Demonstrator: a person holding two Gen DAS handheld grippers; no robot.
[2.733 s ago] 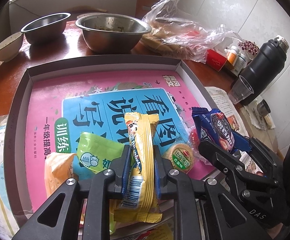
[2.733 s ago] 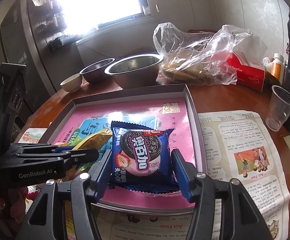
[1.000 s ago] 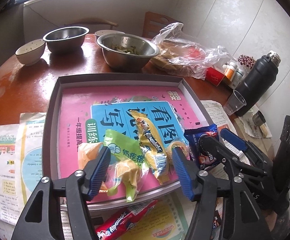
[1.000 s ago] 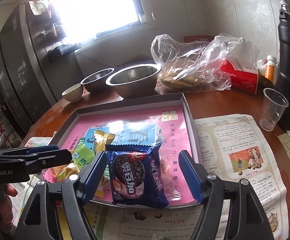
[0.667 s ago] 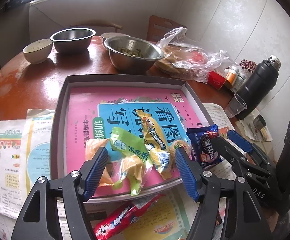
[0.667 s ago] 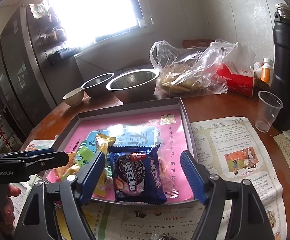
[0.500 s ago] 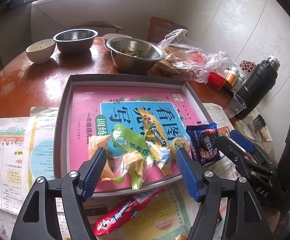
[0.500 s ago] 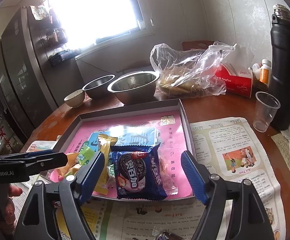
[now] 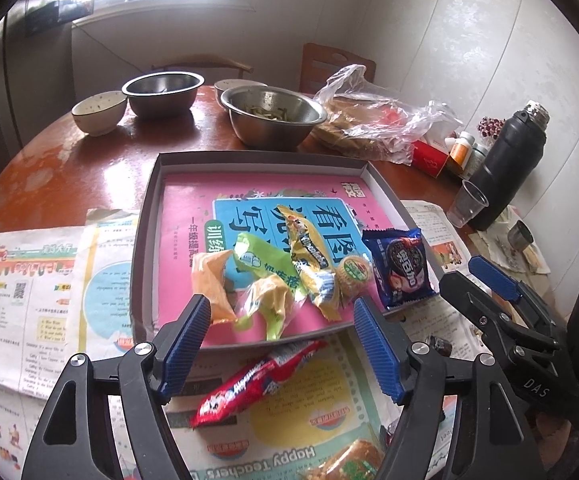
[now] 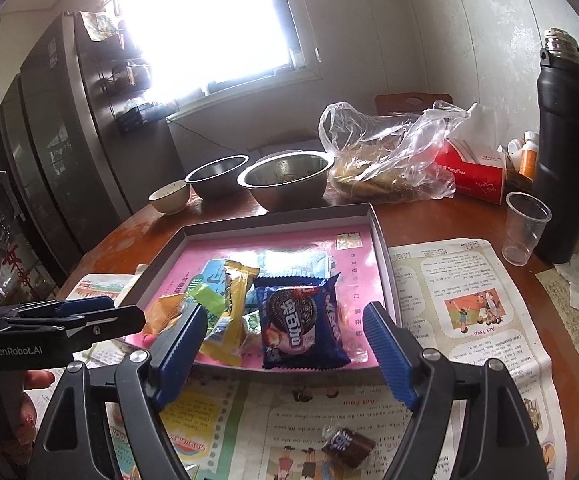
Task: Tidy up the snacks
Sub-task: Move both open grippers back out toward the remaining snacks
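Left gripper (image 9: pixel 281 346) and right gripper (image 10: pixel 283 346): jaws spread, opening, nothing between them. Snack packets (image 9: pixel 289 264) lie grouped in the grey tray (image 9: pixel 145 240). A red packet (image 9: pixel 249 380) lies outside on newspaper (image 10: pixel 469 300). Steel bowls (image 9: pixel 273 116) stand behind the tray.

Domestic dining area or kitchen corner. A round wooden table (image 9: pixel 89 152) carries two steel bowls (image 9: pixel 273 116) with food scraps, a small ceramic bowl (image 9: pixel 98 112), a plastic bag (image 10: pixel 385 156) of flatbread, a tissue box (image 10: pixel 473 168), pill bottles (image 9: pixel 459 148) and a black flask (image 10: pixel 565 152). A wooden chair (image 9: pixel 329 68) stands behind, and a window (image 10: pixel 209 20) lights dark cabinets (image 10: pixel 57 120).
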